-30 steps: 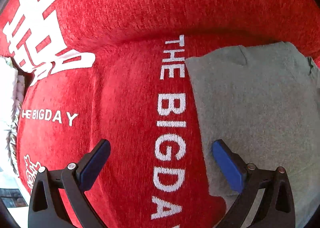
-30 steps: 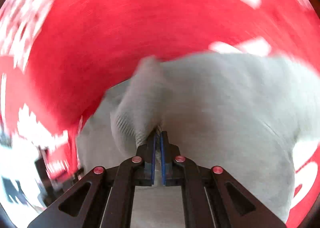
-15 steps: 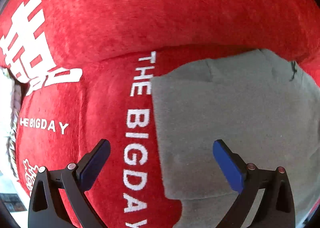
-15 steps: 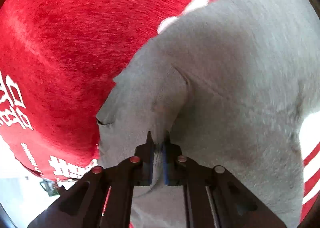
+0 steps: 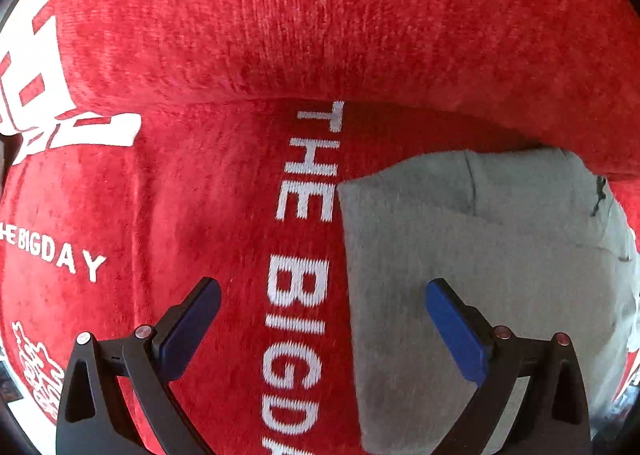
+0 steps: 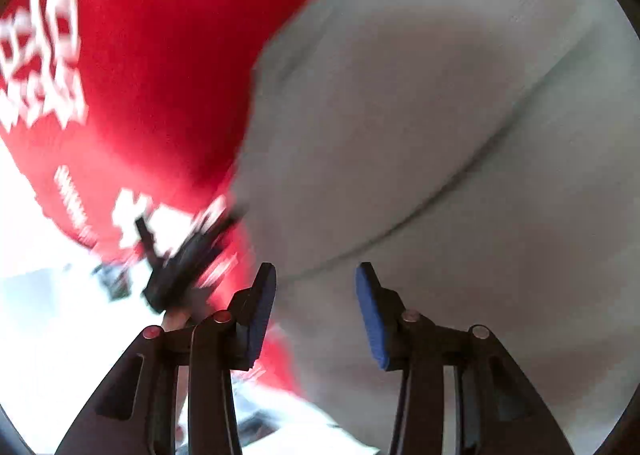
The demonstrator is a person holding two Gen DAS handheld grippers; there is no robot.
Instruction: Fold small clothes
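The grey garment (image 5: 472,275) is lying flat on the red sofa cover (image 5: 200,195), its left edge running just beside the white lettering (image 5: 300,255) printed on the seat. A fold line is crossing it near the top, so at least one fold appears to be laid already.

The left gripper (image 5: 322,331) is hovering with its jaws spread wide and holding nothing; one blue pad is over red cloth, the other over the grey cloth. The right gripper (image 6: 316,309) is standing moderately open above the garment (image 6: 440,115), also empty. That view is blurred by motion, so contact with the cloth cannot be confirmed.

Judgement: the step in hand is taking a fresh hold for the next fold. To do it well, the jaws should be closing on the garment's edge alone, low enough to catch both layers, without pinching the plush cover beneath. The two holds should be sitting level so the fold is lying square.

Surroundings: the back cushion (image 5: 320,15) is rising directly behind the garment, limiting any fold in that direction. A dark blurred object (image 6: 180,263) is showing at the sofa's edge in the right view; it cannot be identified.
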